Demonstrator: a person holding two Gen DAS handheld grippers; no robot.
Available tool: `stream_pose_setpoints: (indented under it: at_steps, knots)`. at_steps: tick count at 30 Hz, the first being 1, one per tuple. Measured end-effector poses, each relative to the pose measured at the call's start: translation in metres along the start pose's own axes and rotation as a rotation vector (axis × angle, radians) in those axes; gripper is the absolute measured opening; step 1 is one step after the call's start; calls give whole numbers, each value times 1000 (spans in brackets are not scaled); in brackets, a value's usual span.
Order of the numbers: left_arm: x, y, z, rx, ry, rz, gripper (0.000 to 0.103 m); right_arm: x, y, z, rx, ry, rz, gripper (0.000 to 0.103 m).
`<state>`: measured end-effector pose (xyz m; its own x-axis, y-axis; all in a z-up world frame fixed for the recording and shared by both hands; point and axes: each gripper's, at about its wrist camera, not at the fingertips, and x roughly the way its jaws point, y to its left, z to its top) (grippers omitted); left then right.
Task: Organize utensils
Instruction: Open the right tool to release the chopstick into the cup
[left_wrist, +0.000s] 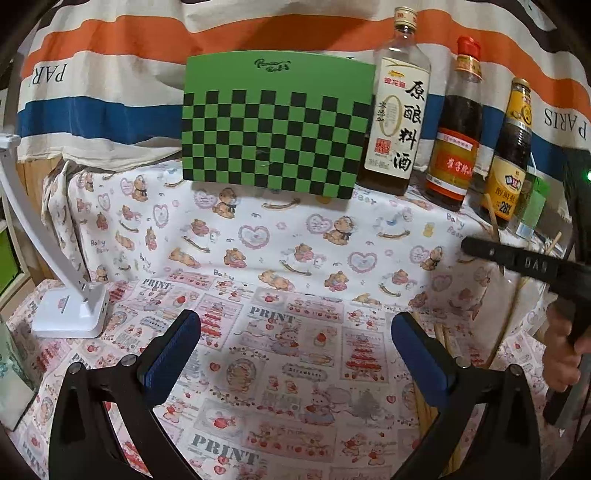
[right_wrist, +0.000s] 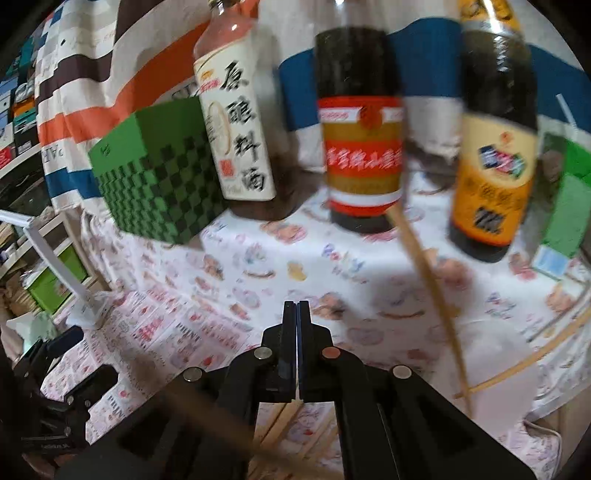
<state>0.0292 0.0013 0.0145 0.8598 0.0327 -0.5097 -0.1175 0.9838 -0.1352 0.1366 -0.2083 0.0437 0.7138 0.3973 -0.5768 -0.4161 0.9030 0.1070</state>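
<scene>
Your left gripper (left_wrist: 295, 354) hovers over the surface (left_wrist: 295, 229), jaws wide apart. Your right gripper (right_wrist: 296, 314) has its jaws pressed together, nothing visibly between them. Chopsticks (right_wrist: 424, 273) lie near the surface's right edge, before the bottles (right_wrist: 360, 147).

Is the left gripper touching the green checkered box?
Apart. Left wrist view shows the open left gripper with a wide stretch of tablecloth before the green checkered box.

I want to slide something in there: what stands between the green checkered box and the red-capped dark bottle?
The left wrist view shows one thing: the clear cooking wine bottle, upright against the green checkered box, with the red-capped dark bottle just beyond.
</scene>
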Motion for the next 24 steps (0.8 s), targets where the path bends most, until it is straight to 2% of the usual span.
stream_pose_setpoints:
  at_steps: [1,2,3,5,8,11,15,18,21,24]
  knots:
    - [0,1,0,-5,1,-1,102,2,2,-1,-3,4,15,2]
    - [0,2,1,-10,1,-2,102,3,4,-2,-7,9,28,8]
    - [0,4,1,-15,1,-2,102,4,6,-2,-9,15,38,23]
    - [-1,6,2,-25,-3,1,102,3,8,-4,-5,4,35,41]
    - [-2,10,4,-43,-5,2,102,1,7,-7,11,-1,55,43]
    - [-2,12,5,-56,-4,-1,102,0,3,-10,20,8,53,50]
    - [-3,11,5,-54,-3,-6,102,-8,2,-12,-14,-3,11,52]
    - [-3,9,4,-45,-3,-4,102,-13,8,-8,-85,-3,-22,60]
    - [-4,9,5,-48,-7,-3,102,-13,16,-2,-180,59,35,63]
    - [-5,13,6,-57,-10,2,102,-10,26,0,-300,106,62,61]
